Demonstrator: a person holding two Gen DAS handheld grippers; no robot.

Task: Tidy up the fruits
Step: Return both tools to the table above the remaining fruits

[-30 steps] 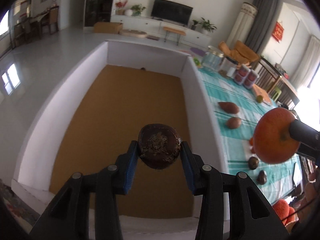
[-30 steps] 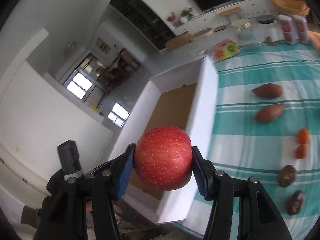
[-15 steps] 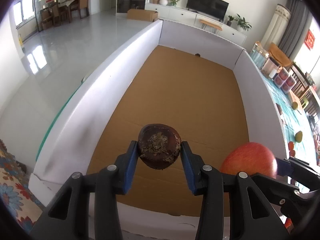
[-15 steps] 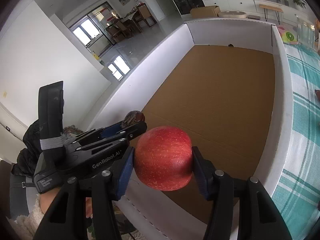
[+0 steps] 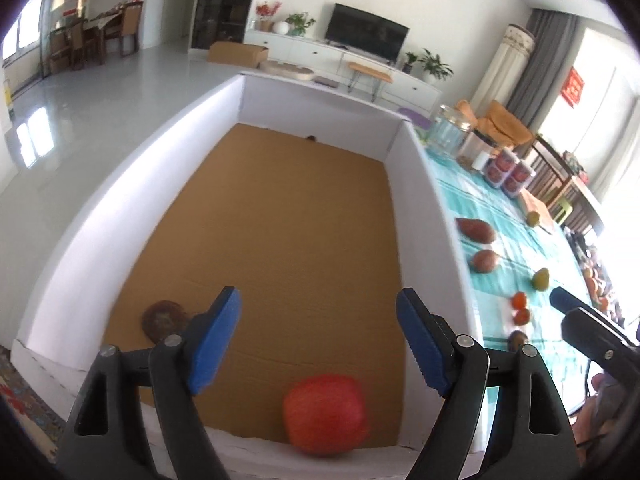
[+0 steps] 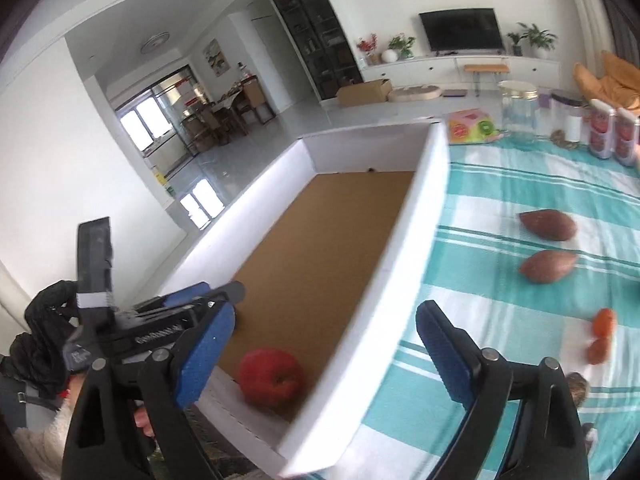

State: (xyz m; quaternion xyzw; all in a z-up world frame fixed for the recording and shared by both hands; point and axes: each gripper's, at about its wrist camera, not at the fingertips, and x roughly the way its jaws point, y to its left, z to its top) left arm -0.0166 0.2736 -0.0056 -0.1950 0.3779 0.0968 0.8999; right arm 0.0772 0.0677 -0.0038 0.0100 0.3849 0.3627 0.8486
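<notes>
Box [image 5: 132, 184] — one apple [image 5: 325, 414], one dark fruit [image 5: 163, 320] | both jaws just opened wide, empty

The box [image 5: 120, 216] has white walls and a plain brown cardboard floor. In it lie a red apple [image 5: 325, 420] and a dark brown fruit [image 5: 162, 320]. The tabletop [image 6: 500, 192] wears a teal-and-white striped cloth, carrying two reddish-brown sweet potatoes [image 6: 547, 224] and small orange fruits [image 6: 604, 322]. Each claw has blue pads [image 5: 216, 340] on black arms.
</notes>
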